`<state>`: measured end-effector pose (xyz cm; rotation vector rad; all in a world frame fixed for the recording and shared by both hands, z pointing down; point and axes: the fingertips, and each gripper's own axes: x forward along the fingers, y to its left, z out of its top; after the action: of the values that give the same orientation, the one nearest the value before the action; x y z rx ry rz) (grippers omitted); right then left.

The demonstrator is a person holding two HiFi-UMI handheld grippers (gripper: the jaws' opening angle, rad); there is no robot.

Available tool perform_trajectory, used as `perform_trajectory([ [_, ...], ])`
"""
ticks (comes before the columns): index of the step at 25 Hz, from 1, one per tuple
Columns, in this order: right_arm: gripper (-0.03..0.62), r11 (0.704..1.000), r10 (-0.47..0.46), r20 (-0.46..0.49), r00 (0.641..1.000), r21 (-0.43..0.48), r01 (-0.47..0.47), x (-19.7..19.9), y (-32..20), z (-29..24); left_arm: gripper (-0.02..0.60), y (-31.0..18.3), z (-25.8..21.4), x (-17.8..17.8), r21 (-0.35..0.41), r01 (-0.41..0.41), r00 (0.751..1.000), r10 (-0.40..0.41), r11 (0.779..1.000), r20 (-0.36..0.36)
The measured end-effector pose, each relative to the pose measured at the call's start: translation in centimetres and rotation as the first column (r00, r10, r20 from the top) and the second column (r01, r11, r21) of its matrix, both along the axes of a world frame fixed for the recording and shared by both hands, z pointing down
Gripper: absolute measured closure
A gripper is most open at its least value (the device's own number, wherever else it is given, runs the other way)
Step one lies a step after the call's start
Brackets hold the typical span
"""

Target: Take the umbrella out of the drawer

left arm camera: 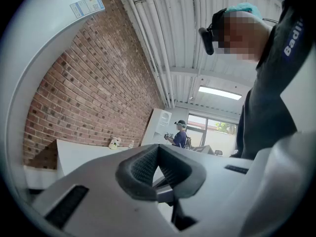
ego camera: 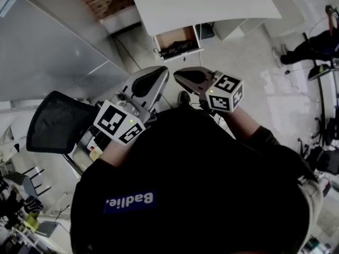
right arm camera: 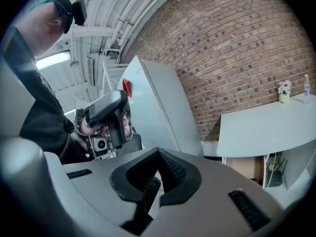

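**Head view**
- Left gripper (ego camera: pixel 153 82): clenched and empty, held in front of the person's dark shirt.
- Right gripper (ego camera: pixel 186 78): clenched and empty, its tips near the left gripper's tips.
- Drawer (ego camera: pixel 175 36): open under the white desk (ego camera: pixel 212 4), far ahead of both grippers.
- Umbrella (ego camera: pixel 177 48): the dark bundle lying in the drawer, well apart from both grippers.
- Office chair (ego camera: pixel 55 120): near, on the left.

**Left gripper view**
- Jaws: pressed together, nothing between them.
- Beyond: brick wall (left arm camera: pixel 98 83) on the left, another person (left arm camera: pixel 180 135) far off.

**Right gripper view**
- Jaws: closed tip to tip, empty.
- Left: the left gripper, held in a hand.
- Far right: the desk, with the open drawer beneath it.
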<state>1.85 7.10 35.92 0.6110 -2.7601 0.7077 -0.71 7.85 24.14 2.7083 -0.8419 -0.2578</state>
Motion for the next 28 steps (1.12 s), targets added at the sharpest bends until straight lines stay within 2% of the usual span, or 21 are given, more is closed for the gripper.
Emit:
perform_trajectory([
  [28, 0.566, 1.000, 0.014, -0.019, 1.000, 0.005, -0.014, -2.6, 1.2, 0.2, 0.580, 1.4, 0.4, -2.8, -0.002, -0.005, 1.000, 0.005, 1.000, -0.030],
])
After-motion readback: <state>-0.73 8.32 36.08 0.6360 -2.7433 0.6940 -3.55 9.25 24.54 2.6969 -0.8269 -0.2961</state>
